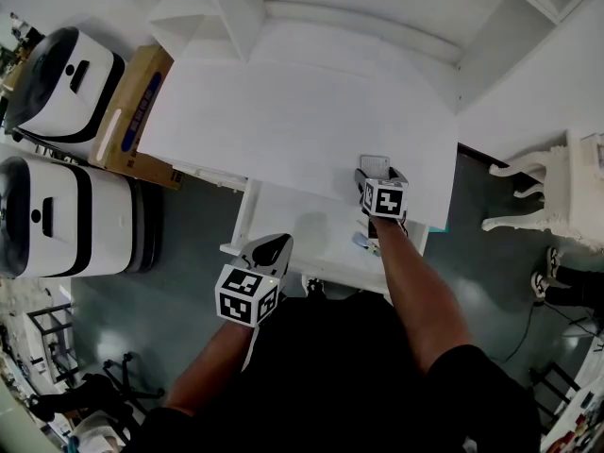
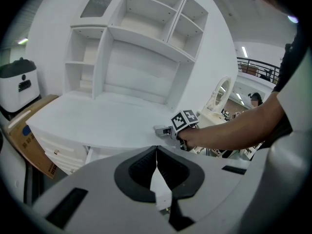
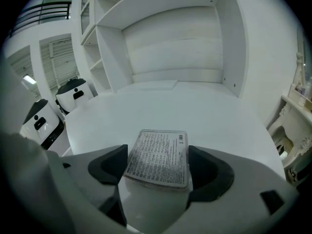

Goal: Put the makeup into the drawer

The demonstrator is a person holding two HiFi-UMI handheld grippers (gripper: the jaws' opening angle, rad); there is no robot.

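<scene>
The right gripper (image 3: 157, 165) had its fingers spread around the makeup case (image 3: 158, 152) at the counter's (image 3: 195, 108) front edge, seemingly ready to grasp it, while the left gripper (image 2: 156, 155) waited with its fingers clenched, empty.

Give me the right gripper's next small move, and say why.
Probably close the right gripper on the makeup case. In the right gripper view the flat case lies on the desk top between the jaws, which stand apart at its sides and do not seem to press it. The drawer below the desk's front edge looks pulled out already, ready to receive it.
</scene>
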